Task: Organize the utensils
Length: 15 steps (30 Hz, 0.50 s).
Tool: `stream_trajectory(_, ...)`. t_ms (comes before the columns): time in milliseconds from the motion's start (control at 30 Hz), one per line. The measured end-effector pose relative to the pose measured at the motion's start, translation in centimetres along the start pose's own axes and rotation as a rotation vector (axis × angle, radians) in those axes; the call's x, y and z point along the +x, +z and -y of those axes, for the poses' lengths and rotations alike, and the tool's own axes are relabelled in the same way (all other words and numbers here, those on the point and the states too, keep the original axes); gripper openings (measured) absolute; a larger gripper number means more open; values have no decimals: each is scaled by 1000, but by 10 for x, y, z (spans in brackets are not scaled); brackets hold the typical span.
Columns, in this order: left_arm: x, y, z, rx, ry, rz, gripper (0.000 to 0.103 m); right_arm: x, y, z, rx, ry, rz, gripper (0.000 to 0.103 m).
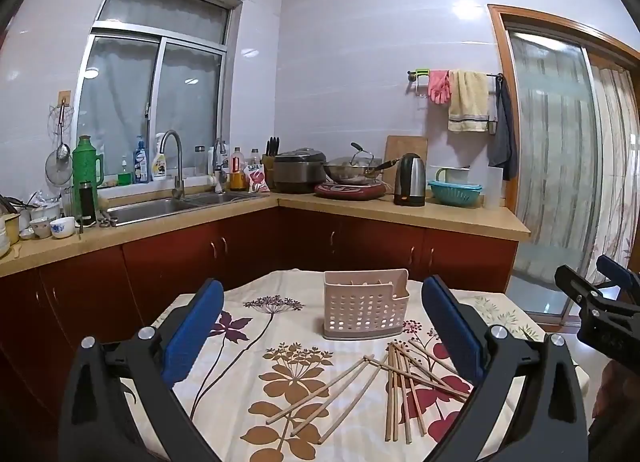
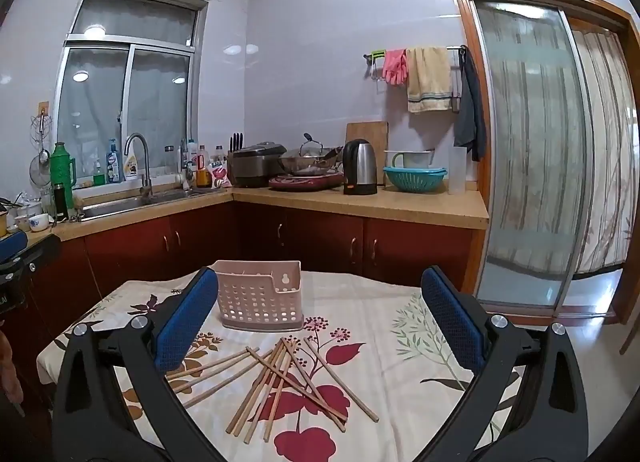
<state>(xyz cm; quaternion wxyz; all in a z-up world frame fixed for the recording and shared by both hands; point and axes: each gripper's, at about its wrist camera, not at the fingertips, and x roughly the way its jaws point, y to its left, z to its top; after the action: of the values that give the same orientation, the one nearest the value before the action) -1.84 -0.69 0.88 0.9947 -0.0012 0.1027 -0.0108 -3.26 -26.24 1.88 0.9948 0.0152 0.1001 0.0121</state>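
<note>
Several wooden chopsticks (image 1: 394,386) lie scattered on the flowered tablecloth (image 1: 256,326), seen too in the right wrist view as a loose pile of chopsticks (image 2: 280,378). Behind them stands a pale pink perforated utensil holder (image 1: 365,304), upright, also in view as the holder (image 2: 260,294). My left gripper (image 1: 322,328) hovers above the near table edge, open, nothing between its blue pads. My right gripper (image 2: 320,324) is open and bare as well, to the right of the left one. The right gripper's black body (image 1: 600,310) shows at the left view's edge.
The table (image 2: 400,326) is small, with floor to its right. Behind it runs an L-shaped counter (image 1: 400,210) with sink (image 1: 168,208), kettle (image 1: 409,180), wok, rice cooker and a teal colander. A sliding glass door (image 2: 532,158) is at right.
</note>
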Motion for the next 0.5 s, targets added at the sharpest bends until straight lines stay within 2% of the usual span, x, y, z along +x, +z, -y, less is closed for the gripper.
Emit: stream_trajectory(500,-4,-1,-3,-14,-8,6,97,-5,0,-3,-6,5,17,99)
